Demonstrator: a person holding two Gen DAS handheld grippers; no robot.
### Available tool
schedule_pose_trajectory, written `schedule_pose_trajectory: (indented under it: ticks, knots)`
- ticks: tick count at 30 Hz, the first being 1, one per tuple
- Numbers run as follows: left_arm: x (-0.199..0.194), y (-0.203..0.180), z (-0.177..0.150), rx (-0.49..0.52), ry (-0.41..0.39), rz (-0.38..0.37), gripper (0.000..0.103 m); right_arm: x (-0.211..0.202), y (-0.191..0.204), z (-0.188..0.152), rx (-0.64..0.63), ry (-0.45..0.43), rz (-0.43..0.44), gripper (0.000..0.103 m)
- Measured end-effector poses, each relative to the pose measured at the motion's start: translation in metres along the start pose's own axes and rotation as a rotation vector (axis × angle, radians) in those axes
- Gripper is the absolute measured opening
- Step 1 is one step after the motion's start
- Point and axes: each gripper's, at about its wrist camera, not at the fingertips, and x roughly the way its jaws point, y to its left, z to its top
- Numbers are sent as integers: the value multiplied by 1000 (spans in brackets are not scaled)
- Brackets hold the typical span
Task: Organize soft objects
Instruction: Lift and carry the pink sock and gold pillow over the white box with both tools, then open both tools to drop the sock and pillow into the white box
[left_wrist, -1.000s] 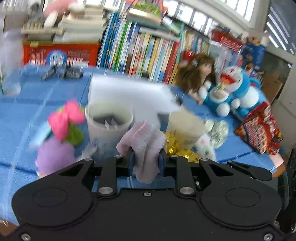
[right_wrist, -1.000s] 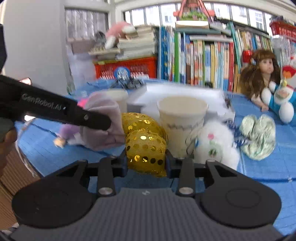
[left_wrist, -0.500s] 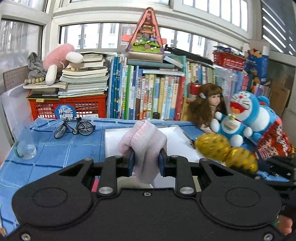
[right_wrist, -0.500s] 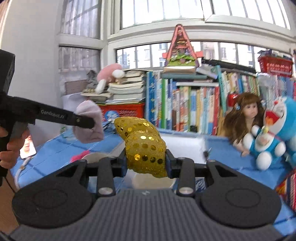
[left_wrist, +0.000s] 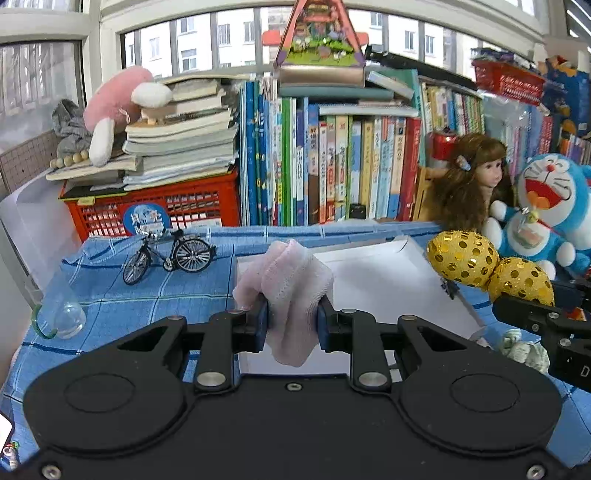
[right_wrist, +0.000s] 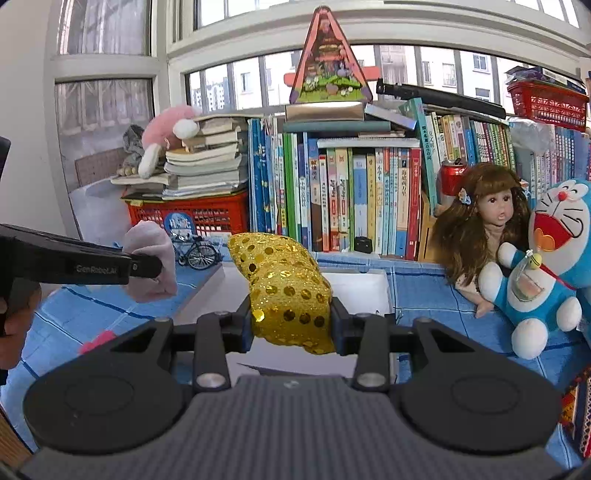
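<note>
Pink fleece cloth (left_wrist: 286, 291) sits clamped in your left tool (left_wrist: 291, 317) while your right tool (right_wrist: 291, 321) grips the gold sequinned toy (right_wrist: 286, 291), both above the white tray (left_wrist: 388, 291).

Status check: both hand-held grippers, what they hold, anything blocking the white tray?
Left hand-held gripper shut on pink knitted cloth. Right hand-held gripper shut on gold sequined plush. Both held above shallow white tray; nothing blocking.

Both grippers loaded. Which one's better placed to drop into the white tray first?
Left, probably. The left gripper, shut on the pink cloth, sits over the white tray. The right gripper holds the gold toy beside the tray's edge.
</note>
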Motion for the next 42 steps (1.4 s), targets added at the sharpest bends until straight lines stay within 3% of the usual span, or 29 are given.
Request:
schedule_pose_trajectory:
  ticks: [7, 16, 24, 31, 35, 42]
  knots:
    - [31, 3, 3, -9, 62, 6, 24, 28, -6, 3, -13, 63, -9, 46]
    - [91, 35, 23, -74, 305, -67, 25, 80, -26, 17, 38, 218, -10, 47]
    - [135, 49, 32, -83, 444, -92, 25, 130, -33, 15, 69, 366, -29, 48]
    - [158, 45, 24, -78, 477, -105, 30, 156, -33, 4, 82, 434, -34, 52]
    - [157, 46, 22, -79, 439, -117, 50, 162, -35, 0, 91, 439, -29, 72]
    - [136, 48, 28, -88, 355, -89, 68, 149, -41, 4, 121, 404, -8, 80]
